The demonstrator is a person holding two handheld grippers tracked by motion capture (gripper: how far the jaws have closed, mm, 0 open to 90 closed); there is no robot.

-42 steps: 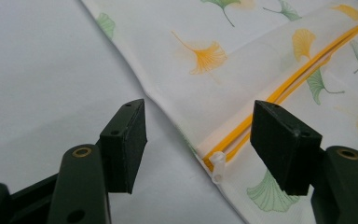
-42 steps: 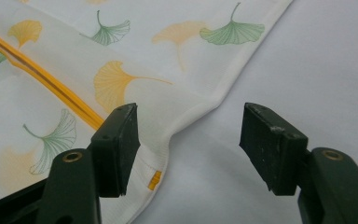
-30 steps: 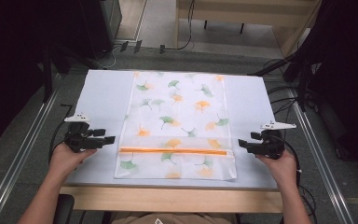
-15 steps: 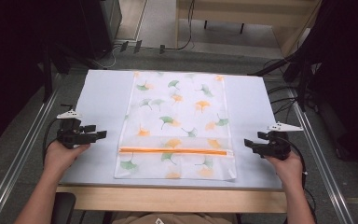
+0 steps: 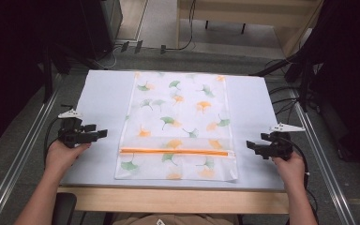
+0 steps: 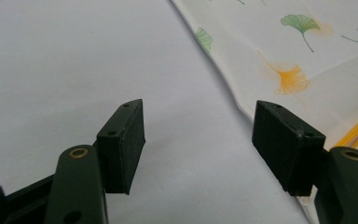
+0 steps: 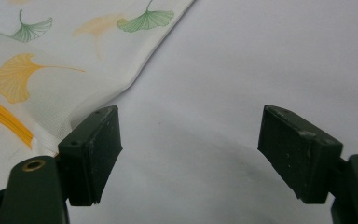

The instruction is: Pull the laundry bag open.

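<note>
Mesh bag (image 5: 178, 126) flat on bench (image 5: 103, 93), between grippers; left gripper (image 5: 102, 134) fingers (image 6: 121, 144) spread, empty; right gripper (image 5: 251, 146) fingers (image 7: 91, 154) just opened wide, empty, beside bag edge.

Sheer mesh bag (image 5: 178, 126), matt table (image 5: 103, 98)

High view looks down on table (image 5: 103, 93), tongs views close, sharing bag (image 5: 178, 126) edges

the bag (image 6: 307, 56) runs off the left gripper view's edge.
</note>
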